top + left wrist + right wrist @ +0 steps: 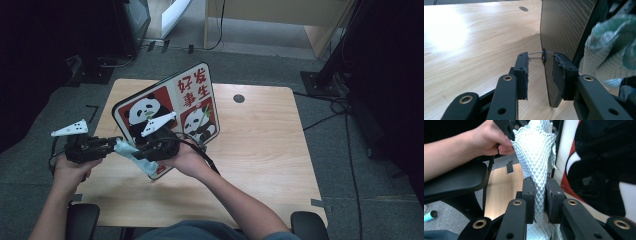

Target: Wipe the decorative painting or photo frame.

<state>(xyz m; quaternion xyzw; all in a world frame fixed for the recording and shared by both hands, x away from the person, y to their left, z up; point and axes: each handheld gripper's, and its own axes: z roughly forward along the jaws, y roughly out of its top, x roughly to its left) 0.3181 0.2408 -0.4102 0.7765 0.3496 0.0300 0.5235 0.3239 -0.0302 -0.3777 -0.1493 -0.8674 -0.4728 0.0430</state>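
- My right gripper [540, 195] has its jaws pinched tight on a pale, quilted cloth [536, 152]; the cloth runs up from between the pads and fans out above them; in the high view the same cloth [131, 156] hangs between my two grippers, close against the lower corner of the board
- My left gripper [540, 72] has its jaws partly apart, with the thin edge of the board [564, 30] standing upright between them; the right-hand pad lies at the board's face, the left-hand pad stands clear of it with a gap; whether the board is actually gripped I cannot tell
- The board [170, 112] bears panda pictures and red characters; it stands tilted on its lower edge on the wooden table [260, 145], leaning away from me; my left gripper [92, 146] sits at its lower left corner, my right gripper [152, 149] just in front of its printed face
- In the left gripper view the cloth [609, 55] bulges just beyond the board's far side
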